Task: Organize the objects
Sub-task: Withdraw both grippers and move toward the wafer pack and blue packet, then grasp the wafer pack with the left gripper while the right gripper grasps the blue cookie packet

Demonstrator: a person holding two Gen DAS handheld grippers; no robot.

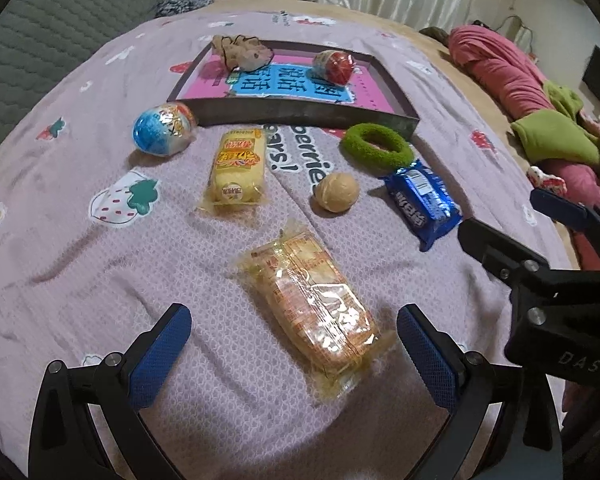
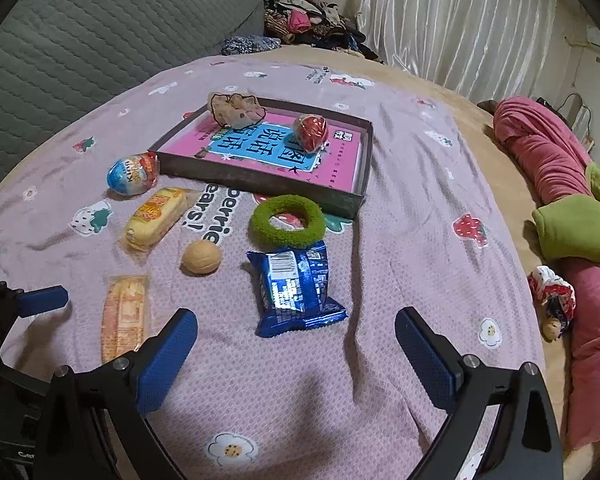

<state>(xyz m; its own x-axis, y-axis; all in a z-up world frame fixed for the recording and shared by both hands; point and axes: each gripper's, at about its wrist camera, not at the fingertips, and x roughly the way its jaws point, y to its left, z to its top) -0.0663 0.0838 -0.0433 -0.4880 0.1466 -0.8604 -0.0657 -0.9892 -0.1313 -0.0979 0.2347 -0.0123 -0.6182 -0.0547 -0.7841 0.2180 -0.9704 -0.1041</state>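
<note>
On the pink bedspread [image 2: 400, 208], the orange snack pack [image 1: 320, 312] lies right in front of the left gripper [image 1: 294, 344], between its blue pads and reaching beyond them, not touched yet — both jaws spread wide, holding nothing. The right gripper [image 2: 296, 344] is just as wide open and empty, with the blue cookie pack [image 2: 296, 288] just ahead of it. My guess is these wrappers are light, crinkly and a bit slippery, and the contents could crush, so I'd pinch across the short width at the middle, gently. The walnut [image 2: 201, 263] looks hard and could roll; the green ring [image 2: 287, 222] looks soft and easy to take by its rim. The tray [image 2: 260, 190] further back already holds a red egg [image 2: 310, 132] and a scrunchie [image 2: 236, 110]. Readable writing: "Kin…" on the blue egg [image 2: 134, 176], "DAS" on the right gripper's body in the left view. The tray's Chinese print I can't read confidently.
</note>
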